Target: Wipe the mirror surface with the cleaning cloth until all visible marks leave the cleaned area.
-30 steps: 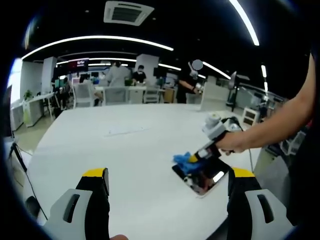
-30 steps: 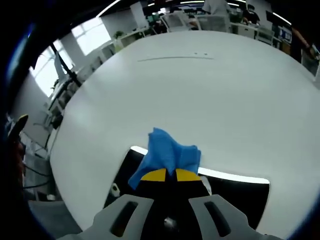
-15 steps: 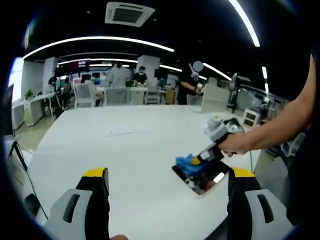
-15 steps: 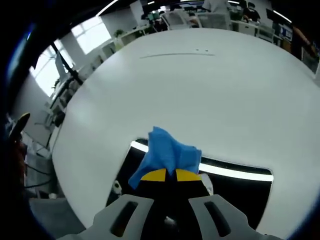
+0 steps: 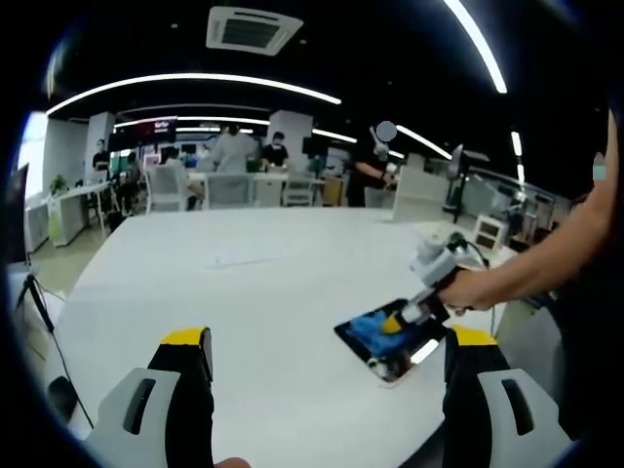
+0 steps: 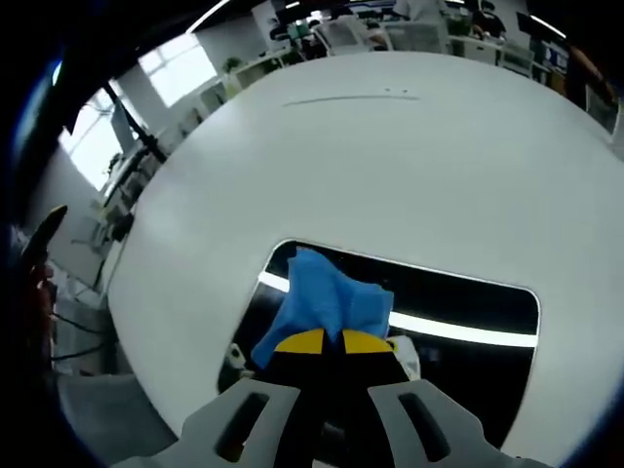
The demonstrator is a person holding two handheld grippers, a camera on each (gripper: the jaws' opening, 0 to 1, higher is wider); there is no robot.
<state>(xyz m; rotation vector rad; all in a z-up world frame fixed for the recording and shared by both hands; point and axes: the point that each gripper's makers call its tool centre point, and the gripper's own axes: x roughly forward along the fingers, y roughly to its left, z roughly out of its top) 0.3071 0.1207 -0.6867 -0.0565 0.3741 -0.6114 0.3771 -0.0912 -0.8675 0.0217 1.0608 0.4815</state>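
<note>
Here, step in hand: we judge we are mid-wipe, dragging the cleaning cloth (image 6: 327, 302) across the mirror (image 6: 487, 312).
Right gripper (image 6: 323, 340): its jaws are closed tight on the cloth, the yellow tips nearly meeting, with the blue wad bunched out ahead of them onto the glass.
Left gripper (image 5: 327, 341): its jaws stand wide apart and hold nothing; it hangs over the tabletop (image 5: 244, 292), well short of the mirror.
Mirror: it lies flat near the tabletop's edge, dark, reflecting a bright ceiling strip; in the left gripper view we see the mirror (image 5: 395, 341) with the cloth (image 5: 375, 323) on its far part.
Marks: we cannot tell from these views which smudges remain; the reflections hide them.
Doing it well: we would keep the wad pressed flat, work in overlapping passes from one edge to the other, and cover the corners.
Risk: the mirror is unpinned, so a hard push could slide it toward the edge; the free left gripper could steady its rim.
Visibility: we would keep mirror and cloth both within the views.
</note>
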